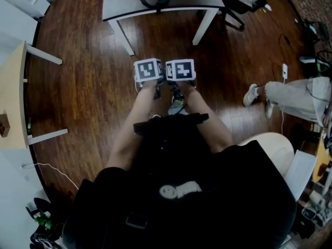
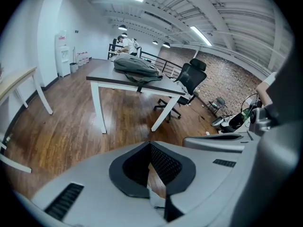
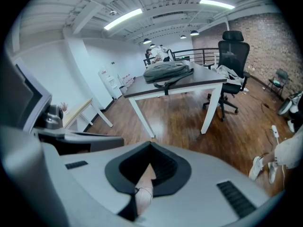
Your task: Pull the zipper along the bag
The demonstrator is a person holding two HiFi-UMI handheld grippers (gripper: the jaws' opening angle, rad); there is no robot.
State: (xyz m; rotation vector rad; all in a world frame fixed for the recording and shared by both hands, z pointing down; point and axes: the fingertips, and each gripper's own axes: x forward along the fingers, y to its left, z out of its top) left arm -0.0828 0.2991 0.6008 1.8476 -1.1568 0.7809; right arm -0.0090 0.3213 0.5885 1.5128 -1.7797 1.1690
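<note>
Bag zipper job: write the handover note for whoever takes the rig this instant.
Left gripper: jaws together, holding nothing. Right gripper: same. Both hang side by side over the wood floor, short of the table.
Grey bag: lies on that table, untouched; its zipper is too small to make out.
Done: nothing on the bag.
To do: reach the bag, grip the zipper pull, draw it along.

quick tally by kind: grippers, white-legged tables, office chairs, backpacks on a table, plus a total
grippers: 2, left gripper and right gripper
white-legged tables: 2, grey table and wooden table
office chair: 1
backpack: 1
total: 6
</note>
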